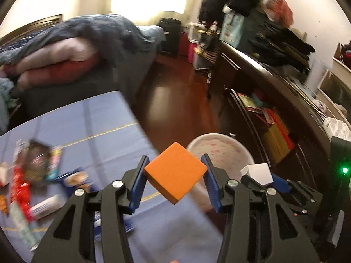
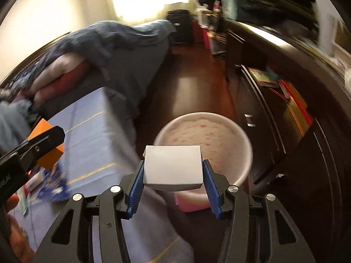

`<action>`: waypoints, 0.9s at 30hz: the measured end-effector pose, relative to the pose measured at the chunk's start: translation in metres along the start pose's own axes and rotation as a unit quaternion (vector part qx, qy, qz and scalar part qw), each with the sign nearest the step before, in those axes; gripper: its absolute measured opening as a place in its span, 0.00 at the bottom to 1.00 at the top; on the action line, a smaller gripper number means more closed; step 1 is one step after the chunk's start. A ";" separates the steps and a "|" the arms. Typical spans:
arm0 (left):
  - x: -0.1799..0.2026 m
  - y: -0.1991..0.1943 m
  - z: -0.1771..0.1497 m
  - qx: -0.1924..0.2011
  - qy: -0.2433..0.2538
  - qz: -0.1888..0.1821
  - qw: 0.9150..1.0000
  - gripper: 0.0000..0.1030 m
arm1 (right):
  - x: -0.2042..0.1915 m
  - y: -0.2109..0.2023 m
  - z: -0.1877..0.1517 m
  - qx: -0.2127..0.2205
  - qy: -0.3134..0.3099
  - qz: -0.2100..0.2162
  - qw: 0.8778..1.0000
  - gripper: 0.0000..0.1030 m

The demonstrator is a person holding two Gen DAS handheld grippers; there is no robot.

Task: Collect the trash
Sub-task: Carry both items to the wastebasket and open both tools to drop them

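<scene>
Item: left gripper (image 1: 175,176), blue-padded fingers clamped on an orange foam cube (image 1: 175,172) held corner-wise between the pads. Item: right gripper (image 2: 173,175), pads closed on the flanks of a white cardboard box (image 2: 173,166).

Destination: round white bin with a pink-speckled liner (image 2: 219,144), on the dark floor just beyond and below the right fingertips; in the left view it sits beyond the right-hand finger.

Remaining trash: wrappers (image 1: 24,175) on the blue-covered table (image 1: 92,118), left of the left fingers.

Risks: the cube's diagonal seating may let it pivot out early; a release short of the rim would put either piece on the floor; the two grippers, close together, could collide.

Pose: both pitched steeply downward, side by side, frames motion-blurred.
</scene>
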State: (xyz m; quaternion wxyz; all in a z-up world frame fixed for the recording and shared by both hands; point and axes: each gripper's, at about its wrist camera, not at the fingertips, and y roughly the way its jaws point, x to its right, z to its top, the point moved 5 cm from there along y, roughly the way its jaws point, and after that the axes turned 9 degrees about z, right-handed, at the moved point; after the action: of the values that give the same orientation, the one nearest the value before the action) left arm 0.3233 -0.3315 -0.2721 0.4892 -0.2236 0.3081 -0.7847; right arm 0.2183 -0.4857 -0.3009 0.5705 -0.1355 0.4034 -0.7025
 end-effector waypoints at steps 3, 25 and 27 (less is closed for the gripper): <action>0.031 0.031 0.011 -0.007 0.022 -0.011 1.000 0.48 | 0.028 0.012 0.010 0.001 0.022 -0.007 1.000 0.50; 0.039 0.066 0.020 -0.015 0.008 0.021 1.000 0.92 | 0.063 0.043 0.000 -0.030 0.044 -0.032 0.998 0.73; 0.018 0.042 0.012 0.003 0.009 0.060 0.998 0.95 | 0.042 0.028 -0.003 -0.026 0.033 -0.015 0.999 0.76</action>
State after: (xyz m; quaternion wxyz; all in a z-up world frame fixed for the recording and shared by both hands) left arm 0.3497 -0.3648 -0.2920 0.5330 -0.1965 0.3232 -0.7569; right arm 0.2224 -0.5228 -0.3346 0.5430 -0.1331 0.4379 -0.7041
